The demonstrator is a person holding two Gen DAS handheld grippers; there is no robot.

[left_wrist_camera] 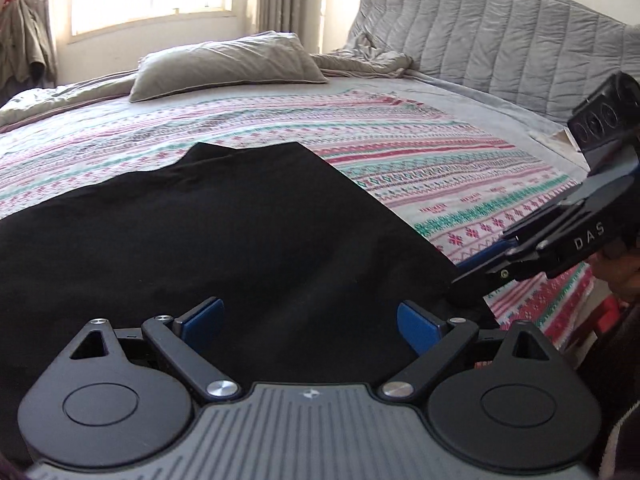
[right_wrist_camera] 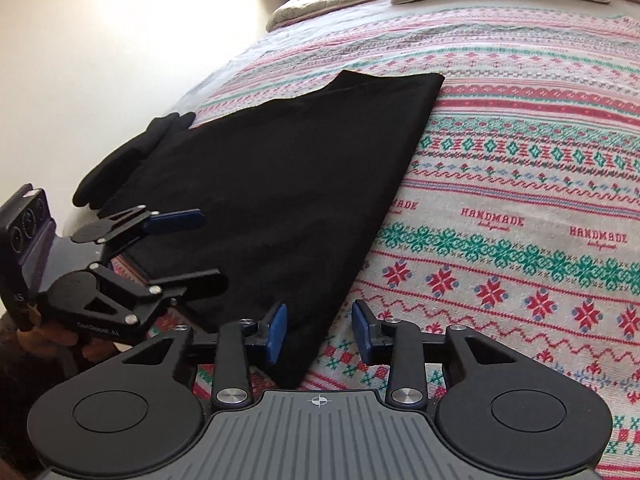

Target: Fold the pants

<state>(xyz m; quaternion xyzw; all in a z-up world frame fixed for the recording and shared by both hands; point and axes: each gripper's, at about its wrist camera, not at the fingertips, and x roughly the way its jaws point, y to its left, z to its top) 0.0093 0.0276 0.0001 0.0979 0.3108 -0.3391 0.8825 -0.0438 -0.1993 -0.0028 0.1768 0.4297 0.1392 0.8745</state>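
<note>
The black fabric pants (left_wrist_camera: 208,232) lie spread flat on the bed, over a white knitted-pattern bedspread with red and green bands (left_wrist_camera: 400,152), and they reach right down to the near edge. In the right wrist view the pants (right_wrist_camera: 288,184) narrow away toward the far end, their far hem square and flat.

The left hand-held gripper (left_wrist_camera: 310,316) hovers low over the near part of the pants, its blue-padded fingers (left_wrist_camera: 204,316) spread wide with nothing between them but the cloth beneath. From the other side the same left hand-held gripper (right_wrist_camera: 200,248) shows its jaws well apart over the pants' near left edge.

The right hand-held gripper (right_wrist_camera: 320,330) sits at the near right corner of the pants, jaws partly open, straddling the garment's edge: one blue pad (right_wrist_camera: 276,328) over black cloth, the other over bedspread. Nothing is clamped. In the left wrist view that right hand-held gripper (left_wrist_camera: 480,268) pokes in from the right at the pants' corner.

A grey-beige pillow (left_wrist_camera: 228,66) rests at the far side, just beside a quilted grey headboard (left_wrist_camera: 500,40).
</note>
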